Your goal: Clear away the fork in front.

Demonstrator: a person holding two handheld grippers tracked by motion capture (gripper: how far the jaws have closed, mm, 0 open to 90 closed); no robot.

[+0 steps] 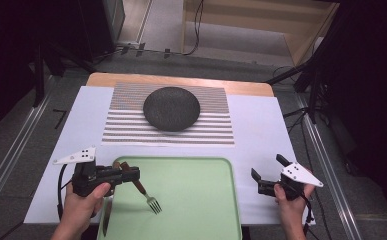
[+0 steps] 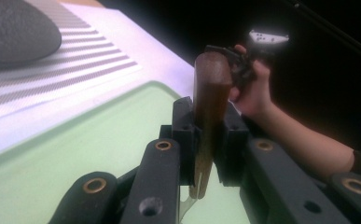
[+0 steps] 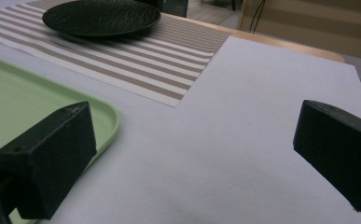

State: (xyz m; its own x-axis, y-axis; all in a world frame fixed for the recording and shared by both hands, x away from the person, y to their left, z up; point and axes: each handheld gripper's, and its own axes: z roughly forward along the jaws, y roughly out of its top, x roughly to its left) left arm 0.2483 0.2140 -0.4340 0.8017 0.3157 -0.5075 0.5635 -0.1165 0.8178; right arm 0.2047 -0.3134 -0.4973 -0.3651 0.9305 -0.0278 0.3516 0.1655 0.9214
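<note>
One fork [image 1: 143, 192], one knife [image 1: 106, 216], one green tray [image 1: 201, 200], one dark plate [image 1: 171, 108], one striped placemat [image 1: 126, 127] and two hand-held grippers are on or over the white-covered bench [image 1: 261, 135].

The left hand-held gripper [image 1: 131, 174] is clamped on the brown wooden handle of the fork; in the left gripper view the handle [image 2: 209, 93] stands up between the two black jaws, pressed from both sides. The fork hangs over the near-left part of the tray. Its long axis runs slantwise in the high view, handle up towards the tray's far-left corner, metal tines [image 1: 154, 204] down towards the person and to the right. The tines look to be close to the tray floor, though whether they touch it I cannot tell.

The knife lies along the tray's left edge near the person, its long axis running roughly front to back; it is dim and partly behind the left hand.

The right hand-held gripper [image 1: 267, 172] is released, with its jaws wide apart and nothing between them. It hovers over the bare white sheet to the right of the tray, pointing towards the tray's right rim [image 3: 114, 122].

The plate rests on the middle of the placemat, well beyond the tray.

No writing or brand can be read on anything.
</note>
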